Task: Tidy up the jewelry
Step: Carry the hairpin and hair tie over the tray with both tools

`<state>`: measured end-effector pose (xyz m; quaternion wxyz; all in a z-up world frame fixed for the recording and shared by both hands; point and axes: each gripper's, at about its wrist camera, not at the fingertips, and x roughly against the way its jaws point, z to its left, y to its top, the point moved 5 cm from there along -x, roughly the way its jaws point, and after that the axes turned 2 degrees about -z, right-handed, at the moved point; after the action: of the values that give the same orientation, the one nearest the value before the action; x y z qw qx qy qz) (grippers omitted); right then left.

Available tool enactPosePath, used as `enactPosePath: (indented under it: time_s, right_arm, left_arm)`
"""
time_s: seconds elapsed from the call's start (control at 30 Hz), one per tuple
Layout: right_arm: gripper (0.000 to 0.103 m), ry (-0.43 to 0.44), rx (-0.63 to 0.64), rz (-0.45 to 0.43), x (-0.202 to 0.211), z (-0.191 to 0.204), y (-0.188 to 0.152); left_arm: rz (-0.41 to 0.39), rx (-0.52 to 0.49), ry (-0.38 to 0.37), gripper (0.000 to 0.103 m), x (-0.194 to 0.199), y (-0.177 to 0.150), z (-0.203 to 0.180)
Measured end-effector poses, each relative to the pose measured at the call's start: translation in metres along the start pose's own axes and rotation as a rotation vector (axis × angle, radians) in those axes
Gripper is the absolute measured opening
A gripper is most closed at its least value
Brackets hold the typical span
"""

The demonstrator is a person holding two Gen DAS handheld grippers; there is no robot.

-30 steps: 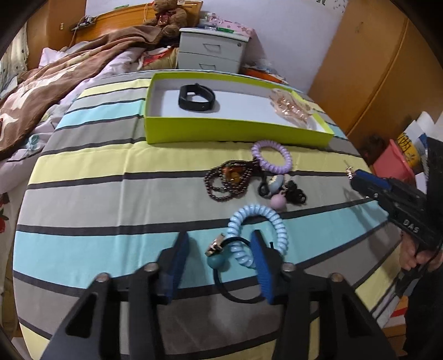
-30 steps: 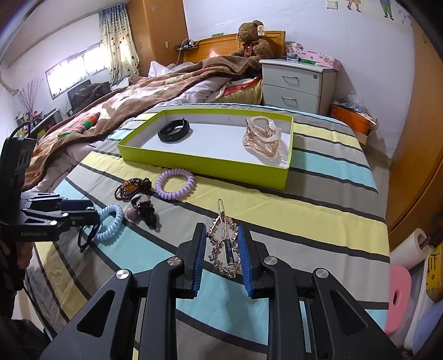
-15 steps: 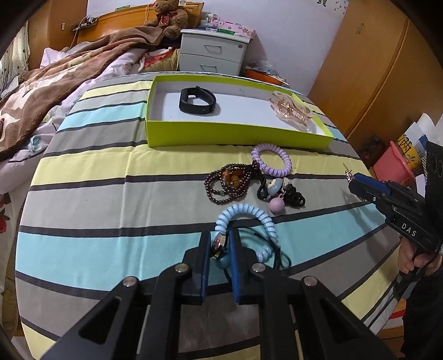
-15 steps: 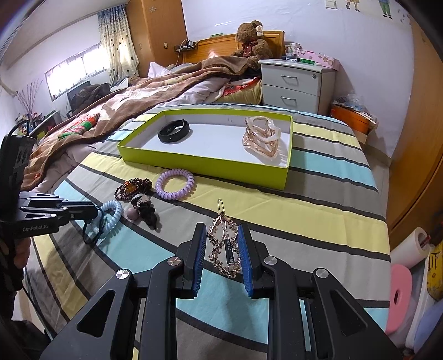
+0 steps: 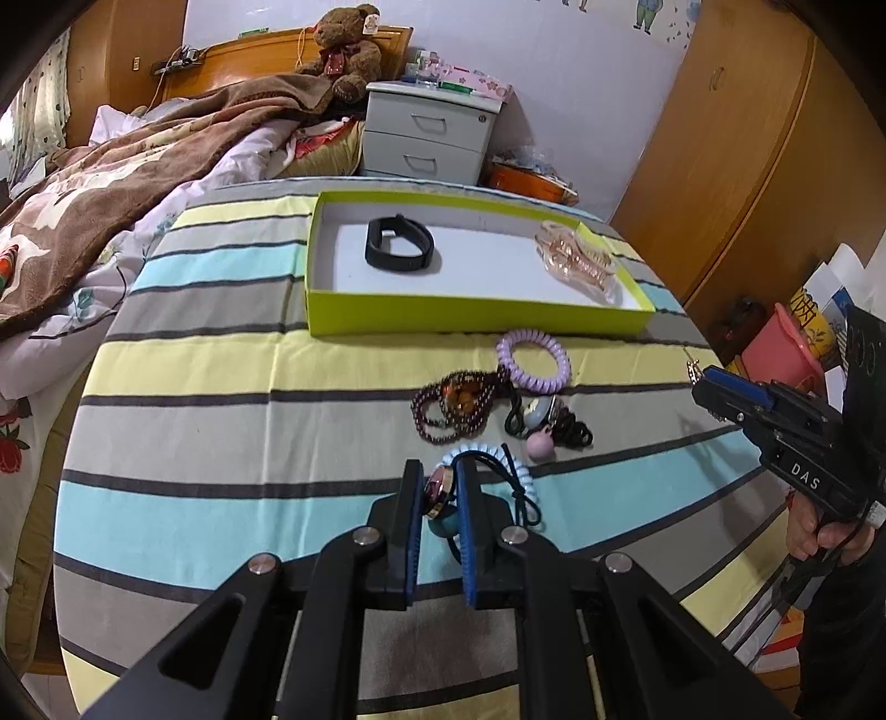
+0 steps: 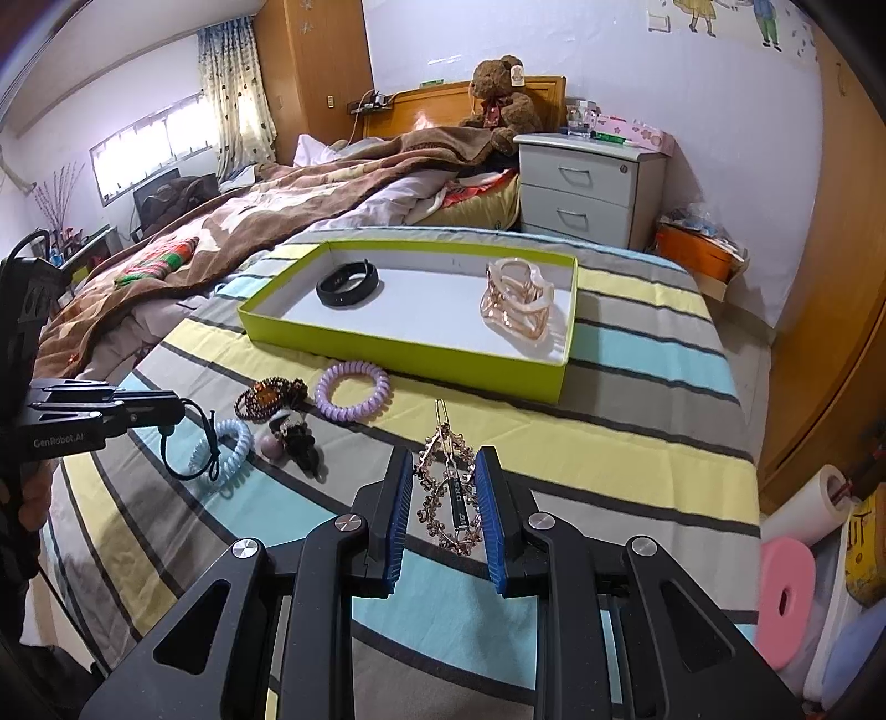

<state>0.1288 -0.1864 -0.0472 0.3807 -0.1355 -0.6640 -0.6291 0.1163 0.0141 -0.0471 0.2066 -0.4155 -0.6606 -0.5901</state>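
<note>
On the striped bedspread (image 5: 221, 421), the green tray (image 5: 476, 318) lies straight ahead of both grippers. Left gripper (image 5: 440, 490) pinches what looks like a charm hair tie (image 5: 437, 487); right gripper (image 6: 446, 487) clamps the gold hairpin (image 6: 449, 487), pointing trayward.

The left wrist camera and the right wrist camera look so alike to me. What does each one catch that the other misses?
Only the left wrist view shows the left gripper shut on a hair tie charm from close up. Only the right wrist view shows the window, the curtain, and the gold hair clip lying full length between the right gripper pads. Both show the green tray holding a black band and a clear claw clip, the purple coil tie and the teddy bear.
</note>
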Motion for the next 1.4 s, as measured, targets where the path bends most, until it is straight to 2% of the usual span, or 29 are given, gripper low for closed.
enactPosePath:
  time_s: [0.4, 0.6, 0.97, 1.4]
  right_arm:
    - [0.024, -0.029, 0.031, -0.05, 0.013, -0.001, 0.032]
    - [0.024, -0.029, 0.045, -0.06, 0.003, 0.0, 0.057]
    - [0.024, -0.021, 0.058, -0.033, -0.05, -0.001, 0.108]
    - [0.024, 0.002, 0.0, 0.074, -0.134, -0.004, 0.136]
  left_arm:
    - [-0.075, -0.011, -0.011, 0.012, 0.016, 0.041, -0.002]
    - [-0.105, -0.011, -0.002, 0.012, 0.01, 0.071, 0.003]
    - [-0.106, 0.027, 0.004, 0.012, -0.022, 0.106, 0.018]
    - [-0.061, 0.067, 0.012, 0.012, -0.065, 0.124, 0.033]
